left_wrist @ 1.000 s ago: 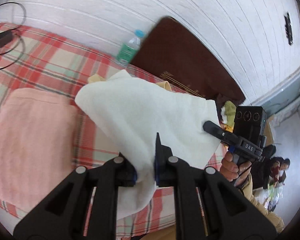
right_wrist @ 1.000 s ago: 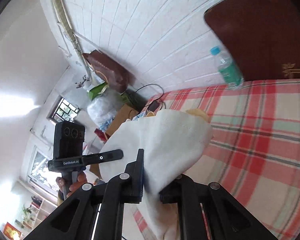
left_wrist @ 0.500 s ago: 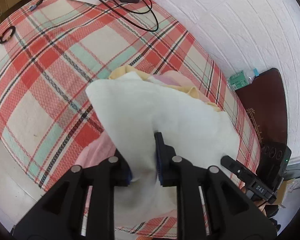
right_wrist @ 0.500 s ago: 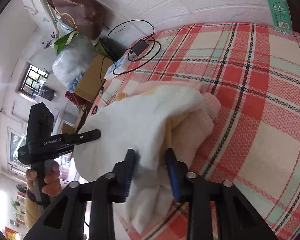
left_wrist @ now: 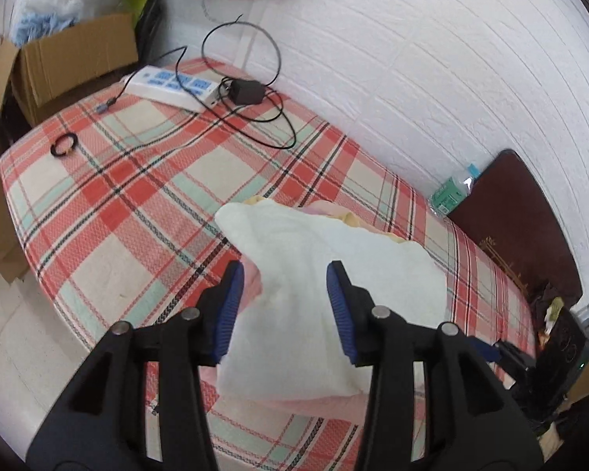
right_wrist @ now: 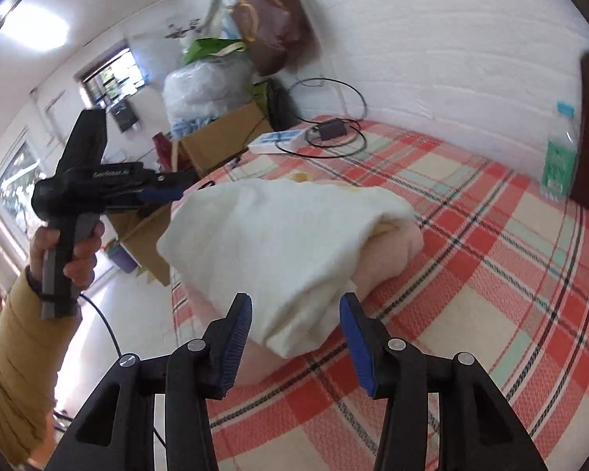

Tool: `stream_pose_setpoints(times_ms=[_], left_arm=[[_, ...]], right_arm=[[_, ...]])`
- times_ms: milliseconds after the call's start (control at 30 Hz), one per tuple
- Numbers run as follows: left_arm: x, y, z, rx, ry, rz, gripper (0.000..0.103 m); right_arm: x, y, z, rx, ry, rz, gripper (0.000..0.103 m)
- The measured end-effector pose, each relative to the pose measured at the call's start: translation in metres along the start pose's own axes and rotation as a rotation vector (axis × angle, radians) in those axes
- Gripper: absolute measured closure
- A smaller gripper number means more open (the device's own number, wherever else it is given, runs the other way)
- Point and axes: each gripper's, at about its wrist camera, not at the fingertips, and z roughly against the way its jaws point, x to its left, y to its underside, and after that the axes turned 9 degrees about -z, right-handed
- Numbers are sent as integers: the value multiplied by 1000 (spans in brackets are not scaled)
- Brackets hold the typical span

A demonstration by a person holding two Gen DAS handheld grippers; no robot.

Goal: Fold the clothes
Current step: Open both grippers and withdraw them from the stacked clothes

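Left gripper (left_wrist: 282, 306), lower centre of its own view: jaws opening, blue pads apart, white towel (left_wrist: 333, 302) lying between them with no pad pressing on it. Right gripper (right_wrist: 294, 329), lower centre of the right wrist view: jaws also opening, a gap on each side between the pads and the white towel (right_wrist: 278, 247); nothing gripped.

White towel sits folded on top of a stack: a yellow layer shows at its far edge, a pink towel (right_wrist: 388, 255) beneath. Stack rests on the plaid bedsheet (left_wrist: 117, 204), mid-frame in both views.

Left gripper (right_wrist: 165, 192) also visible at left of the right wrist view, held in a hand (right_wrist: 66, 251) with a tan sleeve, its tips just beside the towel's left corner.

Upper left of the left wrist view: power strip (left_wrist: 172, 86) with black adapter and cable, black ring (left_wrist: 63, 146) on the sheet, cardboard box (left_wrist: 74, 62) beyond the bed edge. Water bottle (right_wrist: 559, 153) at right, against the white wall.
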Motion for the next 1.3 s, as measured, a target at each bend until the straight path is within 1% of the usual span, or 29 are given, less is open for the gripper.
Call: stream_pose_setpoints(times_ms=[33,67,100,133,200,267,300,333,400,467,500,567,600,633,667,733,900,1000,1067,1133,1300], left_arm=[[-12,6,4,-17,2,-52,52],[-21,11,2,-14,12,-94,44],[-29,17,-2,-2,25,-132,41],[-32,21,-11,24,19,-145,40],[-32,29,-33,88,-6,-152,40],[-19,37,-53,138,-18,-106,40],[-13,42,-56,148,-22,-79,40],[-10,46,-53,142,-23,-62,41],[-12,51,-39,97,-8,-47,40],[-24,57,-20,43,-5,-69,39],[-31,61,-10,18,-15,-79,36],[-48,74,5,-19,-46,-91,17],[-57,81,10,-27,-63,-94,15],[-65,88,14,-35,-81,-96,15],[-74,96,19,-43,-99,-98,14],[-88,108,23,-41,-153,-94,14],[-106,131,31,-56,-247,-43,14],[-113,137,35,-56,-275,-50,13],[-119,139,39,-58,-304,-58,10],[-123,140,44,-68,-325,-60,10],[-130,140,53,-90,-342,-58,9]], right_arm=[[8,2,-2,-6,-7,41,55],[14,4,-6,3,-19,68,56],[16,7,-13,24,-23,79,56],[17,10,-21,50,-18,85,56],[17,16,-37,104,-3,93,56],[9,24,-45,139,6,61,56],[6,27,-47,151,5,41,56],[3,30,-46,156,-1,26,56],[4,33,-31,134,-17,30,56],[8,33,-11,90,-34,35,55],[10,33,0,66,-46,37,52],[17,35,19,19,-55,54,43],[20,37,26,-2,-49,68,34],[23,39,31,-18,-36,82,29],[25,41,36,-34,-23,96,28],[31,45,46,-66,3,123,22],[37,54,59,-92,58,162,22],[35,56,63,-91,59,152,22],[32,56,64,-87,57,136,22],[31,57,64,-81,64,125,22],[31,60,64,-70,64,115,22]])
